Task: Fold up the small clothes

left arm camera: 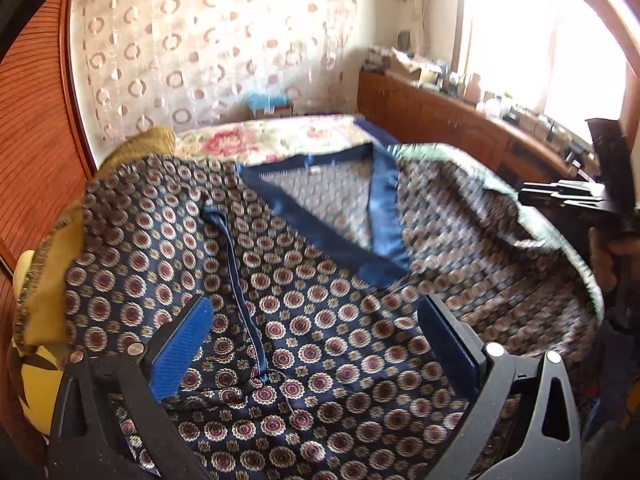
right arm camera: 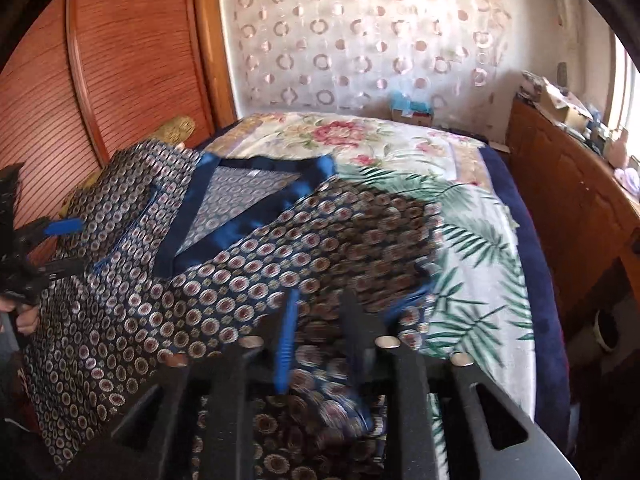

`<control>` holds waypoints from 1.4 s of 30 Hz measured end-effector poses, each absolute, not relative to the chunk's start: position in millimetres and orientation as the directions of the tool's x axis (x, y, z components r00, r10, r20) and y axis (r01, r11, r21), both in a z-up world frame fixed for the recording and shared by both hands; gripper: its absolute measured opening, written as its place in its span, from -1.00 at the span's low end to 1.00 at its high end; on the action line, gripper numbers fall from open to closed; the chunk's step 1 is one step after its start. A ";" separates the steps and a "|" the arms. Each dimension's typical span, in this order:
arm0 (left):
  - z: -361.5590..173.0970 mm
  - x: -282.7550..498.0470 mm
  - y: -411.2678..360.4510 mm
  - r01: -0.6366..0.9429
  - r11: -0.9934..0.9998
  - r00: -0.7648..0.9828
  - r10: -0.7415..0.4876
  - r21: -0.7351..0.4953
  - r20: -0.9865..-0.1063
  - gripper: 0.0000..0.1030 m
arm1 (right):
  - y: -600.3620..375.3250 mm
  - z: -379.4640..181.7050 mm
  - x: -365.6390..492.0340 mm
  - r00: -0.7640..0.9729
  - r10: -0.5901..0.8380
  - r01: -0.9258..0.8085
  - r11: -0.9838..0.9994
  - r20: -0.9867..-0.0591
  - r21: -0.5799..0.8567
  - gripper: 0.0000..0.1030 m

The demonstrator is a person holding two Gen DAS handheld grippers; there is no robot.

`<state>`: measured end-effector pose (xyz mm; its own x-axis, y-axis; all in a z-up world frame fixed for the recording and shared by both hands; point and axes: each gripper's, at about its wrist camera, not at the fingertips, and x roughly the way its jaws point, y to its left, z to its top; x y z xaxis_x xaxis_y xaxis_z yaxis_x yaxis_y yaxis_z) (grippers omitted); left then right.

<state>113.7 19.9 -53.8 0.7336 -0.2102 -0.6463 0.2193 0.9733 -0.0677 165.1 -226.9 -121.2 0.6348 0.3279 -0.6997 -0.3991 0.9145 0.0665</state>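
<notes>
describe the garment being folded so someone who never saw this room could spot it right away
Start at the bed with its floral and palm-leaf cover, between the wooden slatted doors and the window-side cabinet. Spread across the near part of it is a dark navy top covered in small round medallions. Its plain bright blue V-neck band sets it apart from the pale flowery bedding and the mustard cushion beside it.

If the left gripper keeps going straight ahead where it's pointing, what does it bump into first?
Probably the patterned shirt. The left gripper is open just above it, so the cloth with its blue collar comes first, though depth is unclear.
</notes>
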 end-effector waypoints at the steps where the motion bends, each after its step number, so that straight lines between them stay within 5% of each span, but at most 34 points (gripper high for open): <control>1: -49.6 110.6 19.7 0.224 0.972 0.737 -0.217 -0.072 -0.640 1.00 | -230.8 -115.2 164.8 0.642 0.326 -0.388 0.919 -0.694 0.073 -0.30; 19: -9.5 79.8 1.1 0.244 0.969 0.787 -0.225 -0.045 -0.574 1.00 | -251.7 -133.1 204.7 0.589 0.300 -0.276 0.947 -0.751 0.162 -0.30; 24: -12.4 78.7 3.7 0.237 0.970 0.788 -0.224 -0.053 -0.573 1.00 | -246.7 -138.6 218.8 0.562 0.306 -0.300 0.941 -0.768 0.156 -0.86; 42: -25.8 74.0 10.6 0.217 0.973 0.786 -0.225 -0.084 -0.576 1.00 | -179.0 -107.2 215.4 0.533 0.461 -0.508 0.845 -0.709 0.168 -0.91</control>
<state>74.0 10.6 -25.8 0.7856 -0.2252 -0.5763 0.2172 0.9725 -0.0840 215.4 -179.0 -107.2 0.5334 0.4613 -0.7090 -0.5079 0.8450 0.1676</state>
